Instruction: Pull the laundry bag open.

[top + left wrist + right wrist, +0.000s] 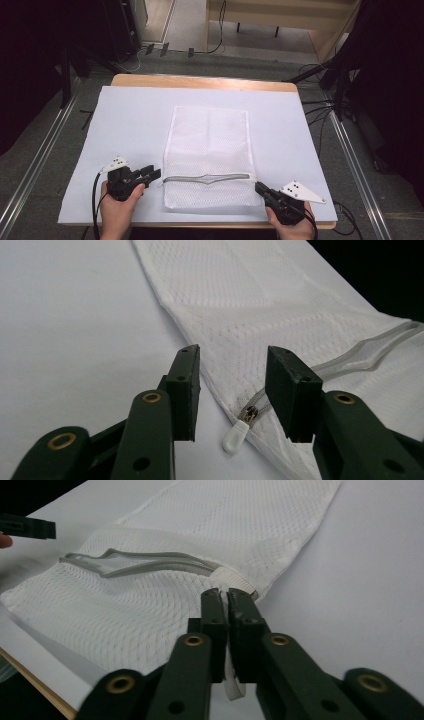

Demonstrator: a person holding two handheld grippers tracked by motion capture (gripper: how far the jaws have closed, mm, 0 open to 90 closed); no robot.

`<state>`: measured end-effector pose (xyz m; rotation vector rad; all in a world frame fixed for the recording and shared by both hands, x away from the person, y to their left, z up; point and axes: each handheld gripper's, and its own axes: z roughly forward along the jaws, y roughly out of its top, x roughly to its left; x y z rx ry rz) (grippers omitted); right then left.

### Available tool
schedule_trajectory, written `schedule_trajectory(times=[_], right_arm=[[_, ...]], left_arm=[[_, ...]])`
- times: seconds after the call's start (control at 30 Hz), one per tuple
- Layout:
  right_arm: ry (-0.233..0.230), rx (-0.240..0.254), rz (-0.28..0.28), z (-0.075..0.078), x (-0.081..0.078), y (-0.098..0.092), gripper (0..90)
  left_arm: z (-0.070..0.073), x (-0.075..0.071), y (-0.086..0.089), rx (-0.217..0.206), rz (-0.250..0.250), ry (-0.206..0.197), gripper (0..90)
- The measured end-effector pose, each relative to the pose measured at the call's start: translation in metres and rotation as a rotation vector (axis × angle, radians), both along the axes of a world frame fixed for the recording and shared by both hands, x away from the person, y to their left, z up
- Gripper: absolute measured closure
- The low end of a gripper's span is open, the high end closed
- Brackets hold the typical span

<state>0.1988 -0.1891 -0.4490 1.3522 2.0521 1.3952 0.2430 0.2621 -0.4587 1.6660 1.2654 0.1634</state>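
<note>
Both hand-held grippers flank the mesh bag (210, 150), lengthwise away: left (156, 173) apart, right (224, 596) clamped on its edge.

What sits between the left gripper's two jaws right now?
In the left gripper view, the mesh bag's corner and its white zipper pull lie between the open jaws of the left gripper, untouched by either pad.

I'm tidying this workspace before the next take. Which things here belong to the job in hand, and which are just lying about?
In the job:
- white mesh bag
- its zipper pull
- left claw, open by the pull
- right claw, shut on the bag's edge tab

Lying about:
- white sheet under the bag
- floor cables
</note>
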Motion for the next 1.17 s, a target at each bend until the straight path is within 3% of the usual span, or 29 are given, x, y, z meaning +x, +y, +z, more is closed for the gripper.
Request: schedule_trajectory(times=[0.07, 0.23, 0.43, 0.57, 0.67, 0.73, 0.77, 0.83, 0.9, 1.0, 1.17], right_arm=[[0.022, 0.007, 0.002, -0.005, 0.001, -0.002, 73.6], [0.014, -0.003, -0.032, -0.005, 0.002, -0.01, 48.3], [-0.004, -0.006, -0.115, -0.005, 0.011, -0.031, 29.1], [-0.012, -0.011, -0.151, -0.005, 0.017, -0.045, 16.7], [-0.004, -0.026, -0.171, -0.008, 0.022, -0.057, 10.2], [0.003, -0.018, -0.171, -0.01, 0.025, -0.066, 1.6], [0.01, -0.014, -0.175, -0.011, 0.027, -0.071, 0.2], [0.007, -0.018, -0.195, -0.014, 0.029, -0.081, 0.1], [0.006, -0.01, -0.213, -0.015, 0.031, -0.089, 0.0], [0.009, -0.02, -0.252, -0.017, 0.033, -0.1, 0.0], [0.019, -0.024, -0.297, -0.022, 0.036, -0.111, 0.0]], left_arm=[[0.002, -0.003, 0.002, 0.0, 0.005, -0.019, 53.3], [0.002, -0.012, 0.008, 0.082, 0.038, -0.101, 39.9], [0.002, -0.017, 0.025, 0.129, 0.067, -0.105, 19.0], [0.007, -0.019, 0.036, 0.108, 0.086, -0.13, 13.1], [0.007, -0.018, 0.048, 0.057, 0.079, -0.135, 8.3], [0.008, -0.018, 0.056, 0.084, 0.098, -0.15, 8.2], [0.009, -0.017, 0.059, 0.124, 0.124, -0.158, 7.4], [0.01, -0.016, 0.064, 0.158, 0.16, -0.161, 2.1], [0.009, -0.015, 0.069, 0.143, 0.155, -0.165, 0.0], [0.007, -0.013, 0.071, 0.157, 0.158, -0.161, 0.0], [0.004, -0.01, 0.067, 0.226, 0.148, -0.147, 0.0]])
